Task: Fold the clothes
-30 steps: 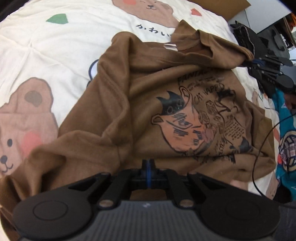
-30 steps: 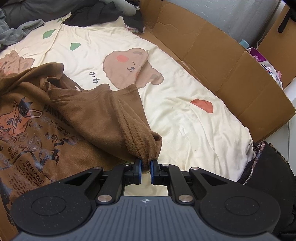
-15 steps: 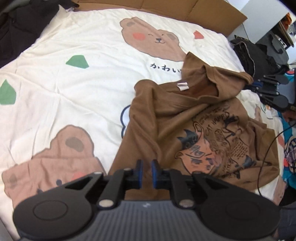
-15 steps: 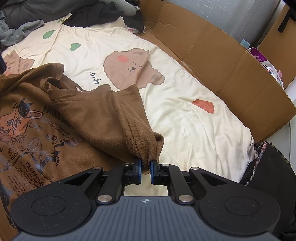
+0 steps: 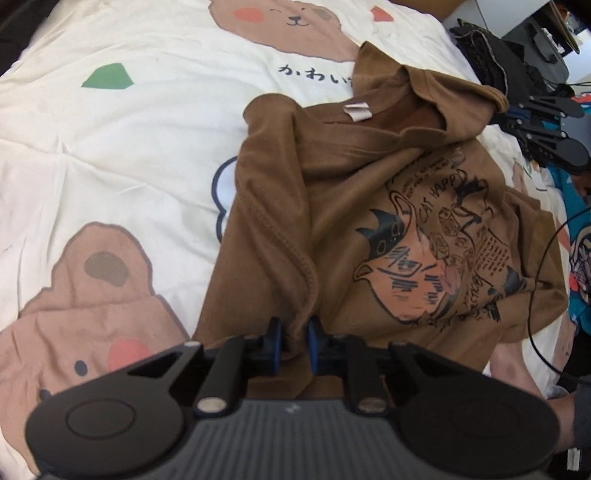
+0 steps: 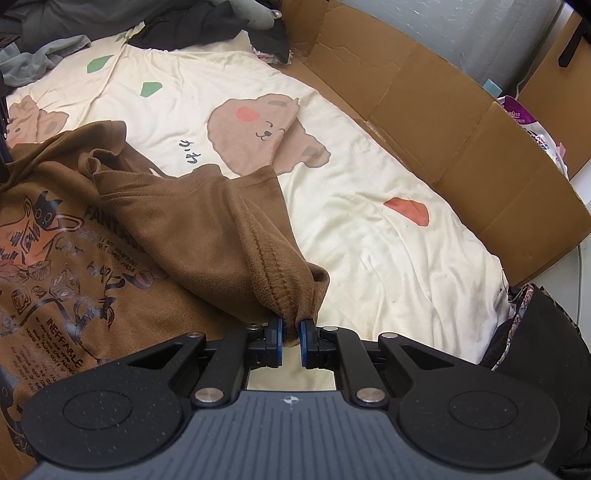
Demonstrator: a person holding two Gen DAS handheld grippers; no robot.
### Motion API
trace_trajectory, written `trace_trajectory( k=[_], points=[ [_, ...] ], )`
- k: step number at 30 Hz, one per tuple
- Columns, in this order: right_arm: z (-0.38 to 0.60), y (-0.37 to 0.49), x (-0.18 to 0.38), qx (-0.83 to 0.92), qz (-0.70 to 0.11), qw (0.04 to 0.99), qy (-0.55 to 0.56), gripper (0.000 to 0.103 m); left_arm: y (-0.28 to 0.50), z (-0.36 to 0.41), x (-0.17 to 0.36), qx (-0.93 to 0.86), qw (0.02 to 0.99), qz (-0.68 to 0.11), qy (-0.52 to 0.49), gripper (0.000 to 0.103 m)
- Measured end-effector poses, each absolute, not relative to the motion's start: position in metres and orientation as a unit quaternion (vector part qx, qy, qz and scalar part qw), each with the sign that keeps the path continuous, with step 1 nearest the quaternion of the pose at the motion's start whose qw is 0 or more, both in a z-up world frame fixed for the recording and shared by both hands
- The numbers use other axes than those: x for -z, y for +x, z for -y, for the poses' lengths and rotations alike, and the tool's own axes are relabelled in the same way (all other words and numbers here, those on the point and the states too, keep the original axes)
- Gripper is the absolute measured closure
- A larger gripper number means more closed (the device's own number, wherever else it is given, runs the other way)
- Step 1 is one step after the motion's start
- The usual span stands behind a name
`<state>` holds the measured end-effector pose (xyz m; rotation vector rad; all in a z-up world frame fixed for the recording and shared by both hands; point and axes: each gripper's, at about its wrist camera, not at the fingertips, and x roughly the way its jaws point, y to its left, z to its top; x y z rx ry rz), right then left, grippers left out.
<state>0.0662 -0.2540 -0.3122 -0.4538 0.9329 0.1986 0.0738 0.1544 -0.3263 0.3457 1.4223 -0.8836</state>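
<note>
A brown T-shirt (image 5: 369, 192) with a cat print lies crumpled, print side up, on a cream bear-print bedsheet (image 5: 129, 147). Its collar with a white label (image 5: 356, 110) points away from me. My left gripper (image 5: 293, 349) is shut on a stitched sleeve fold of the shirt near its left side. My right gripper (image 6: 291, 341) is shut on the hem of the other sleeve (image 6: 236, 236), which is drawn out over the sheet (image 6: 369, 221). From the left wrist view, the right gripper (image 5: 535, 125) shows at the far right beside the shirt.
A flattened cardboard box (image 6: 443, 122) borders the far side of the bed. Dark and grey clothes (image 6: 184, 26) are piled at the top left. A dark garment (image 6: 535, 332) lies at the right edge. A black cable (image 5: 539, 295) runs along the shirt's right side.
The left gripper went from fully shut low over the shirt to pulled back, and now holds a sleeve fold between slightly parted fingers. The right gripper has kept its hold and barely moved.
</note>
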Motion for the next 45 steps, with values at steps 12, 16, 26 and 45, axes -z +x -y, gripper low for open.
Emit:
trace_trajectory(
  k=[12,16,26,45],
  points=[
    [0.256,0.07,0.307,-0.09,-0.44,0.861,-0.238,0.096,0.088,-0.185,0.281,0.306,0.732,-0.569,0.219,0.096],
    [0.262,0.078,0.295,-0.083,-0.435,0.862,-0.249,0.096,0.105,-0.197,0.272,0.262,0.756,-0.549,0.243,0.097],
    [0.269,0.106,0.267,-0.069,-0.42,0.861,-0.279,0.101,0.145,-0.207,0.26,0.205,0.794,-0.492,0.294,0.097],
    [0.244,0.201,0.25,-0.099,-0.405,0.857,-0.302,0.102,0.251,-0.223,0.265,0.104,0.838,-0.452,0.289,0.097]
  ],
)
